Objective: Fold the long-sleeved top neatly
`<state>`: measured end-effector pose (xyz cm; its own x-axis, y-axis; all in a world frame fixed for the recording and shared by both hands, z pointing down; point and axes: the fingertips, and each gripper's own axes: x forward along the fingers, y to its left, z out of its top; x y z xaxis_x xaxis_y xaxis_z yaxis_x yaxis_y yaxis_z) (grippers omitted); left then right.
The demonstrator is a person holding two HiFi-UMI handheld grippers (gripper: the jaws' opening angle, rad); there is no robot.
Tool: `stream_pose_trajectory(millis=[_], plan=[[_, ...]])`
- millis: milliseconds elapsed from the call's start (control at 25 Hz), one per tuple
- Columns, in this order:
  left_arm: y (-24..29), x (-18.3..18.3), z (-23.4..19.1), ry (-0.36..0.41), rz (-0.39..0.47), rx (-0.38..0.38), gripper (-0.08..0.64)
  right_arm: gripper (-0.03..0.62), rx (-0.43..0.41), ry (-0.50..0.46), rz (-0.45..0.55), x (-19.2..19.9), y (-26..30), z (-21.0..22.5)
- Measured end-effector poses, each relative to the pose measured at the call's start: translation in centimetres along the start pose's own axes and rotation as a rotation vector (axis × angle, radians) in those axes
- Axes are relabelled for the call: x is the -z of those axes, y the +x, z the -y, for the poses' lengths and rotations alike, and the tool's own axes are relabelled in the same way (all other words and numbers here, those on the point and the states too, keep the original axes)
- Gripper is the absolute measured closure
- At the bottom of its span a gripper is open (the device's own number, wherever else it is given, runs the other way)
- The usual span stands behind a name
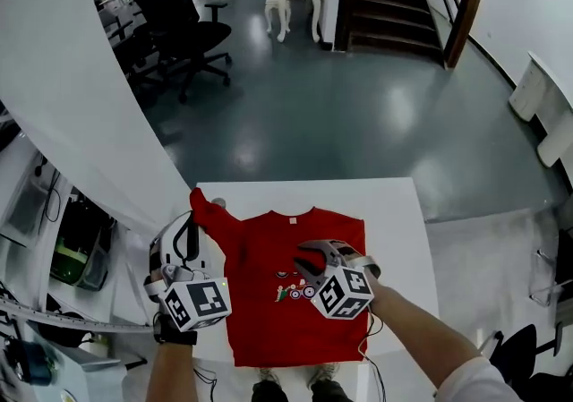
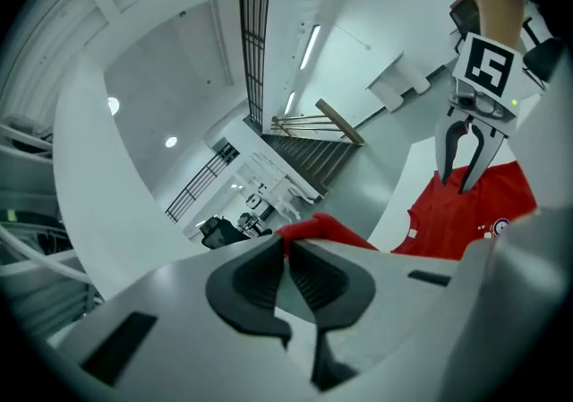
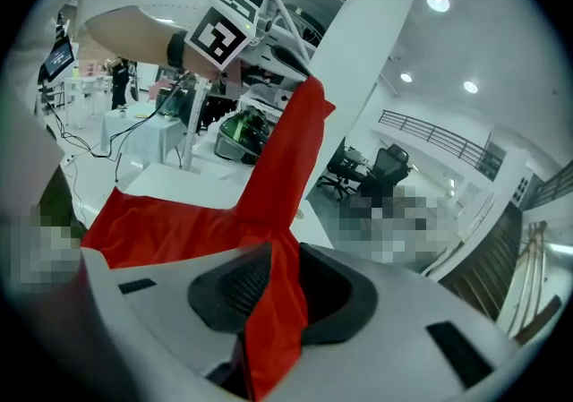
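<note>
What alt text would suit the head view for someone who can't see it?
From above, a red long-sleeved top lies on a white table; the left gripper holds one sleeve end up while the right gripper pinches fabric at the chest. Office chairs stand beyond.

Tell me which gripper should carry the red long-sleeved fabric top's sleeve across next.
Left. The left gripper is shut on the raised sleeve end; the right gripper clamps the red top at its chest, likely anchoring the fold.

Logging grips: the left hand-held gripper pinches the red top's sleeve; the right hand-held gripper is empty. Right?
The right hand-held gripper is not empty: the right gripper view shows it shut on the red top. The left hand-held gripper does pinch the sleeve.
</note>
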<state>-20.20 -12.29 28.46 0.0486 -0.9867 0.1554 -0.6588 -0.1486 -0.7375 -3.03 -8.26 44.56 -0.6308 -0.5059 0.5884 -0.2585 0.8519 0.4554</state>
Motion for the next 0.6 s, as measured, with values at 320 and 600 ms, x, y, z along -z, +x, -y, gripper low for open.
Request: stream_pose_trajectory(millis=[320,600], plan=[[1.4,-3.9,4.9,0.081,0.042,0.071,0.532,0.480,0.033,0.043,-0.023,3.7,-2.7,0.5],[3.0,-6.7,10.4,0.157,0.049,0.153,0.532,0.480,0.062,0.085,-0.046,7.1,-4.8,1.3]])
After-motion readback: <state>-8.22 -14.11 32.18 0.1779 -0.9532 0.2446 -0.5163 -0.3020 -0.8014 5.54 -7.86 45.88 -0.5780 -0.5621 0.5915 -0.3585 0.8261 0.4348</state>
